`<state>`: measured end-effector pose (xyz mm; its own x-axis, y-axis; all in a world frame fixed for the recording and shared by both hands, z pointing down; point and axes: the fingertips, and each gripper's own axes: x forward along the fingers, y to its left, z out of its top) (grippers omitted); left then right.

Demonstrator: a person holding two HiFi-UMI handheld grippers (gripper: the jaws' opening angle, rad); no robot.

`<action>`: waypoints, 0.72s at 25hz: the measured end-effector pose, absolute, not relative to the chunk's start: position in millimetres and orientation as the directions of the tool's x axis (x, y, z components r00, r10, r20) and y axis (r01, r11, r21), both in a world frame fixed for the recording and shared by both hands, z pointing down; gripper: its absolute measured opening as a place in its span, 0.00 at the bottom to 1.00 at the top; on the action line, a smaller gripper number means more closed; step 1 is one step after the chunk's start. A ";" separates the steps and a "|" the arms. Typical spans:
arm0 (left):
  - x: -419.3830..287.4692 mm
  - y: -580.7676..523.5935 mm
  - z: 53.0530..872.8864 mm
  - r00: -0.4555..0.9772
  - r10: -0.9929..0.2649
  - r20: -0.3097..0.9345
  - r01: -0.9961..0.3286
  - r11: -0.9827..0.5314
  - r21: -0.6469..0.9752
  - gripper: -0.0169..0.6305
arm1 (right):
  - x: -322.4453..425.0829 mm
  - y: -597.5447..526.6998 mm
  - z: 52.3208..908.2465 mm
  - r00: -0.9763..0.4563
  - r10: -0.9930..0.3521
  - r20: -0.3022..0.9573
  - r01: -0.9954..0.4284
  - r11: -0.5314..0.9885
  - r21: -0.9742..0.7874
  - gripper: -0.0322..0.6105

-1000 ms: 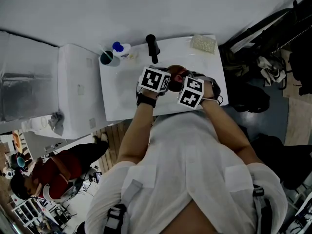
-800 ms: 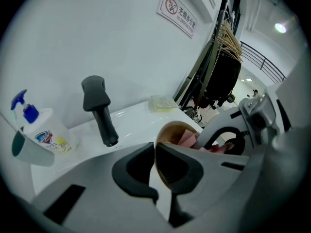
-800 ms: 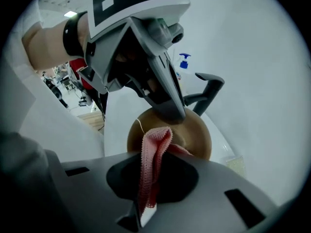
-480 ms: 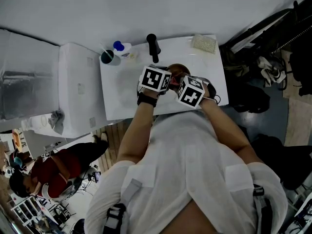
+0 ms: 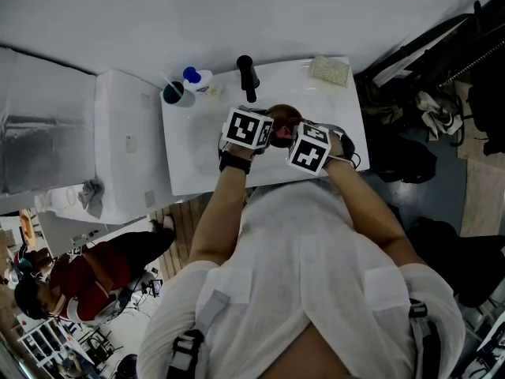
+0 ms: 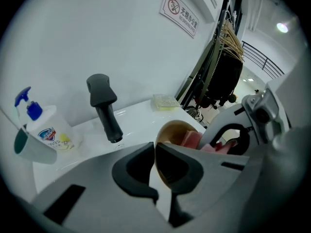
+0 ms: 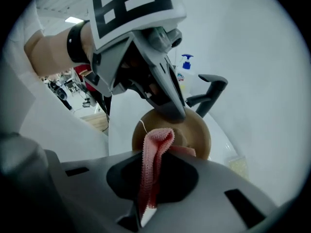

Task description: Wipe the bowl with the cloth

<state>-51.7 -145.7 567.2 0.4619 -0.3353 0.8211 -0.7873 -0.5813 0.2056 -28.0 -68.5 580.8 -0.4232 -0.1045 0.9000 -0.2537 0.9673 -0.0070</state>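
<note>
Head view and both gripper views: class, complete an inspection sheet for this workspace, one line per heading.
Surface: white counter, set against the wall.
Job's things: round brown bowl, held tilted; pink knitted cloth folded against its inside.
Clutter: black tap, white soap bottle with blue pump, dark green cup, pale textured pad.
Grippers: left gripper shut on the bowl's rim; right gripper shut on the cloth.
Cables: nothing seen.
Surroundings: white wall; person in red lower left; dark bags at right.
</note>
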 end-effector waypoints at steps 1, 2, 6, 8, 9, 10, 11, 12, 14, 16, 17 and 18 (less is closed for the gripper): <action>-50.9 -144.9 567.5 0.465 -0.331 0.821 -0.785 -0.583 0.209 0.06 | -22.2 -73.2 583.8 -0.389 -0.130 0.912 -0.255 0.967 0.029 0.11; -49.5 -144.0 567.5 0.470 -0.327 0.820 -0.781 -0.586 0.213 0.06 | -17.0 -78.5 586.0 -0.357 -0.160 0.920 -0.252 0.965 0.070 0.11; -40.3 -138.4 565.2 0.485 -0.306 0.819 -0.760 -0.611 0.222 0.06 | -7.9 -98.9 588.0 -0.290 -0.293 0.911 -0.224 0.946 0.233 0.11; -34.8 -135.7 563.8 0.494 -0.294 0.818 -0.747 -0.626 0.226 0.06 | -10.2 -104.9 584.8 -0.301 -0.345 0.889 -0.204 0.934 0.293 0.11; -32.5 -134.4 563.4 0.498 -0.288 0.818 -0.741 -0.631 0.229 0.06 | -13.3 -106.4 582.2 -0.318 -0.361 0.877 -0.194 0.930 0.312 0.11; -30.4 -133.2 563.1 0.501 -0.283 0.818 -0.737 -0.635 0.232 0.06 | -17.3 -106.9 579.2 -0.337 -0.370 0.865 -0.186 0.927 0.324 0.11; -28.9 -132.3 562.9 0.503 -0.279 0.818 -0.734 -0.638 0.233 0.06 | -21.2 -106.8 576.5 -0.357 -0.374 0.856 -0.180 0.927 0.330 0.11; -28.1 -131.7 562.8 0.503 -0.278 0.818 -0.732 -0.640 0.233 0.06 | -24.1 -106.4 575.3 -0.371 -0.374 0.850 -0.175 0.927 0.331 0.11; -28.1 -131.7 562.7 0.502 -0.277 0.819 -0.731 -0.642 0.231 0.05 | -25.6 -106.5 576.7 -0.382 -0.371 0.847 -0.177 0.928 0.327 0.11; -28.8 -132.4 562.2 0.505 -0.279 0.817 -0.732 -0.639 0.235 0.06 | -22.3 -108.3 579.1 -0.366 -0.373 0.852 -0.190 0.927 0.324 0.11; -29.4 -133.1 562.3 0.505 -0.281 0.816 -0.734 -0.637 0.235 0.06 | -18.9 -109.4 580.9 -0.346 -0.377 0.860 -0.195 0.925 0.327 0.11; -30.3 -133.8 562.7 0.503 -0.284 0.816 -0.737 -0.635 0.233 0.06 | -14.6 -110.3 583.1 -0.319 -0.378 0.869 -0.196 0.923 0.330 0.11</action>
